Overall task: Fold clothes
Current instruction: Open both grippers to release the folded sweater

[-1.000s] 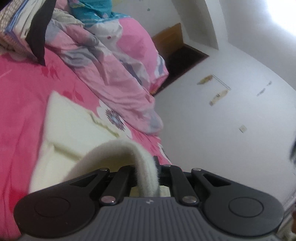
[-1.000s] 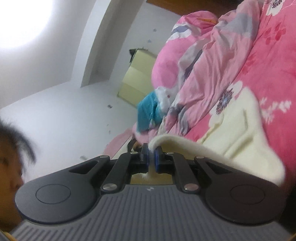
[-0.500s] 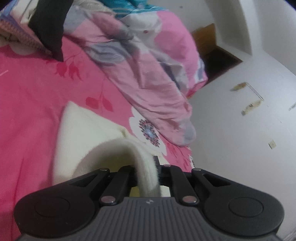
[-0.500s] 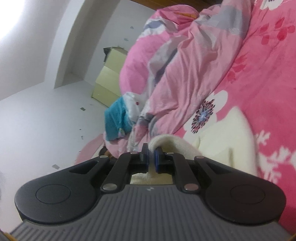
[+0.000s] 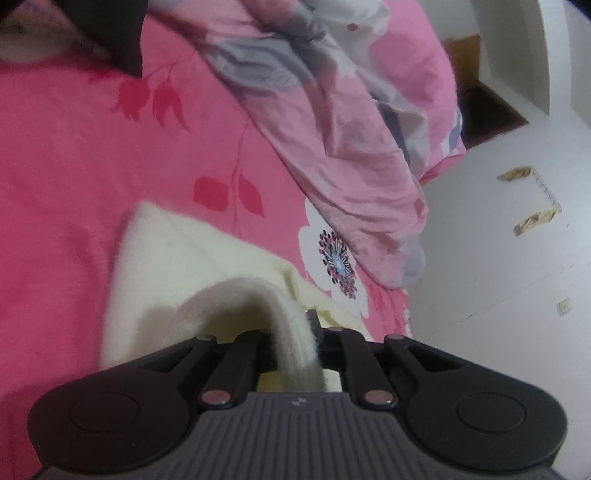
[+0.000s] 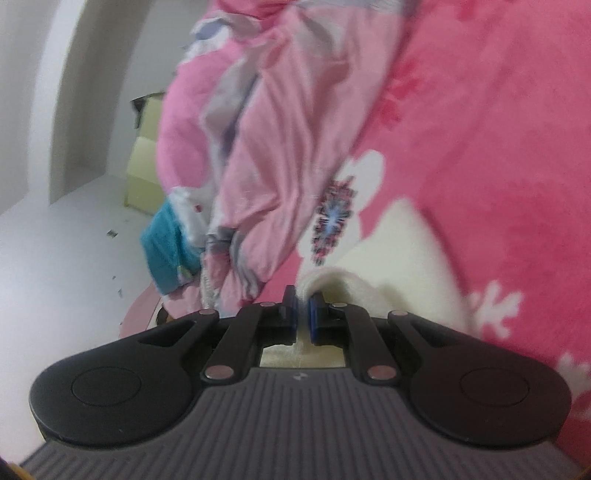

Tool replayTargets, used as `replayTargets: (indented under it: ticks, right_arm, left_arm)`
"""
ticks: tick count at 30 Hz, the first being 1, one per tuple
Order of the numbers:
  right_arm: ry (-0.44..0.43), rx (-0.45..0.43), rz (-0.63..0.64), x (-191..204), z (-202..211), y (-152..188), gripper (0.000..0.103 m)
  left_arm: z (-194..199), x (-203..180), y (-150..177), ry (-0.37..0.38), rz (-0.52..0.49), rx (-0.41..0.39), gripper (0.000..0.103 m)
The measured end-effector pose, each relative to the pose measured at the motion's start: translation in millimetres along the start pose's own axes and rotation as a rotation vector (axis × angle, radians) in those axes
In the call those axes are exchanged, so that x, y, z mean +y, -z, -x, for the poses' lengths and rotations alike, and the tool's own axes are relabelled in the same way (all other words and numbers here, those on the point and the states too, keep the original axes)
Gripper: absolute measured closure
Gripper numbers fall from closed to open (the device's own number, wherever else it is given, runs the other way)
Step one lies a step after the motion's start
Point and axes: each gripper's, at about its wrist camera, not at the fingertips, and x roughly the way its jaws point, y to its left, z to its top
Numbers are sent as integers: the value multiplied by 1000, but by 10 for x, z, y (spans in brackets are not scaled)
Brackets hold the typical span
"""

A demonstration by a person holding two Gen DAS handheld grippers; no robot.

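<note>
A cream fleece garment lies on the pink floral bedsheet. My left gripper is shut on a thick rolled edge of it, which arches up over the left finger and hides that fingertip. In the right wrist view the same cream garment spreads to the right, and my right gripper is shut on its near edge between blue pads. Both held edges are lifted off the bed; the rest of the garment rests flat.
A crumpled pink and grey quilt is heaped just beyond the garment. A dark cloth lies at the far left, a teal cloth beside the quilt. White wall and a yellow-green box border the bed.
Both grippers have tipped down and moved closer to the bed, still holding the garment's edges. The person's head seen a second ago in the right wrist view has left the frame.
</note>
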Motion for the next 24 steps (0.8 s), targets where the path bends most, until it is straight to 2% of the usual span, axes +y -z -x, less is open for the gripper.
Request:
replayTargets:
  ticks: [4,7,10,12,13,16,21,24]
  right_arm:
    - [13,17,-90,-186,-120,-79,96]
    - [18,31,-155,-302,-194,-130,96]
    - [3,47,-198,-334,-218,-160,93]
    - [-17,54,-222,-330,-217,-184,85]
    - [-27,58,-235,-328,-216,-195,77]
    - [-64,28,-194,-229,-142,-236,54]
    - [-71,-14,-51,-20,47,-345,53]
    - [50,0,164,197,52,-355,53]
  left_arm:
    - [-81,271,-107,88,164,1,87]
    - [-78,407,-173,155,248,-25,75]
    - [-6,396,-238,136,224,-91,64]
    - [60,377,-276,121,204,-129,60]
    - [93,367,-295,113,194,-148,60]
    - [204,254,-314,68,99,-171,60]
    - [270,-117,-256,-113,-217,-152,55]
    - [247,-284,-188,-198,-383,-126,53]
